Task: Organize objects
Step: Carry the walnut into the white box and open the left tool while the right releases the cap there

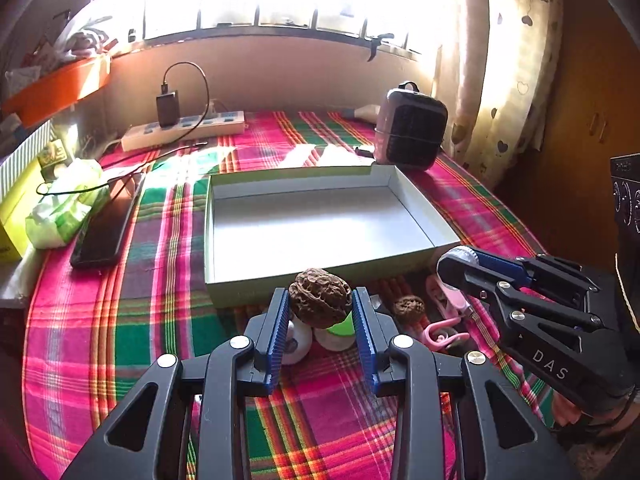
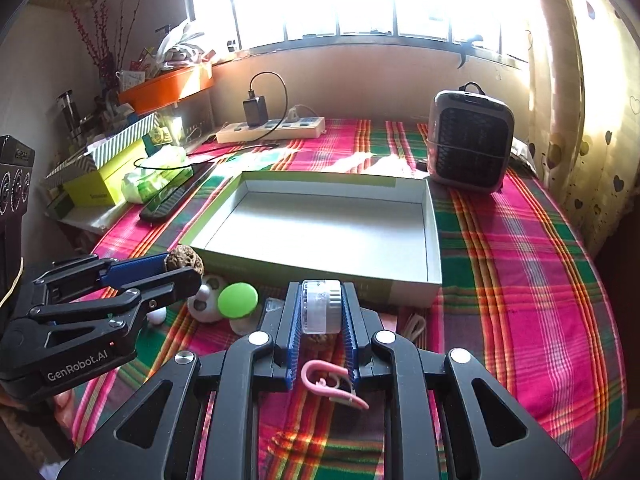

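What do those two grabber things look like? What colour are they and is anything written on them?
Both grabbers are black plastic frames with triangle-shaped holes and round silver screws. Each has two straight fingers lined with ridged blue pads. The left gripper has "GenRobot.AI" in pale letters on its side, as the right wrist view shows. The right gripper has the letters "DAS" on its side, as the left wrist view shows.

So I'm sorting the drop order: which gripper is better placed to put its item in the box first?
Left, narrowly. The left gripper holds its walnut right at the box's near wall. The right gripper, shut on a small jar, sits nearer the box's corner.
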The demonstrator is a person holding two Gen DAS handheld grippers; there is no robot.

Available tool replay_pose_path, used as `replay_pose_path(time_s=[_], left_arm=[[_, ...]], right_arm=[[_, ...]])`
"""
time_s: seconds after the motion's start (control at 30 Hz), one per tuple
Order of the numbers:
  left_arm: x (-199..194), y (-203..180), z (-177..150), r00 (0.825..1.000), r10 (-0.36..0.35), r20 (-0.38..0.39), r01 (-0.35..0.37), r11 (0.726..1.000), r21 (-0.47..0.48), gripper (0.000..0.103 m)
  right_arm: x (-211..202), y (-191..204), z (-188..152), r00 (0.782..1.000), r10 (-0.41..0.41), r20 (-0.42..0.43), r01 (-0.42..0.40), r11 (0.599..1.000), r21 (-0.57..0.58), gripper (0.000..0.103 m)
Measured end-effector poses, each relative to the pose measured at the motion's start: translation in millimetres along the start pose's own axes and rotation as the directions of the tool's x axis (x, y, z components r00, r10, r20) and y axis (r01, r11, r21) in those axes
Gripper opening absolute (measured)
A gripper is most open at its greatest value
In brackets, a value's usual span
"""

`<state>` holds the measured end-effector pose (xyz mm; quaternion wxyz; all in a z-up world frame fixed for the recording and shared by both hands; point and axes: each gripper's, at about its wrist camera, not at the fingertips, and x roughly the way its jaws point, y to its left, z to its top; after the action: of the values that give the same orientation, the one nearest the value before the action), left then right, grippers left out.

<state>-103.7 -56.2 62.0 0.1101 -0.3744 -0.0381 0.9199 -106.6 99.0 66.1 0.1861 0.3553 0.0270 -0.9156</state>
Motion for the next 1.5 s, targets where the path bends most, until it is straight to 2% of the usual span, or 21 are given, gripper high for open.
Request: replay_pose_path(time_s=[0.23,0.4,0.8,1.17,1.5], left_arm=[[12.3,6.9,26.9,1.000,0.006,0.016,-0.006,1.000,0.003,0.030],[26.1,16.4,42.1,1.000,0.006,0.000,-0.006,1.000,-0.010,0.030],[67.4,31.7,73.7,0.998,0.043,-0.042,-0.043,0.999,0.001,0.030],[113.3,46.7,85.5,0.993,0.054,-0.106,-0.057,0.998,-0.018,0.030],[134.3,52.7,89.8,0.988,0.068,-0.139,-0.072,0.997,-0.020,0.030]], right_arm=[[17.3,-1.3,27.7,1.000,-0.015,-0.001,0.015,1.000,-0.025,0.020],[30.9,-1.4,41.5,1.000,-0.017,-0.011,0.016,0.999,-0.034,0.020],[86.8,-15.3,72.4,0.995,-0.033,-0.093,0.032,0.999,-0.014,0.020],[135.6,-26.9,81.0,0.983,-0.061,-0.173,0.060,0.998,-0.011,0.020],[152.4,-29.3,83.4,0.977,-0.079,-0.196,0.076,0.997,-0.021,0.020]])
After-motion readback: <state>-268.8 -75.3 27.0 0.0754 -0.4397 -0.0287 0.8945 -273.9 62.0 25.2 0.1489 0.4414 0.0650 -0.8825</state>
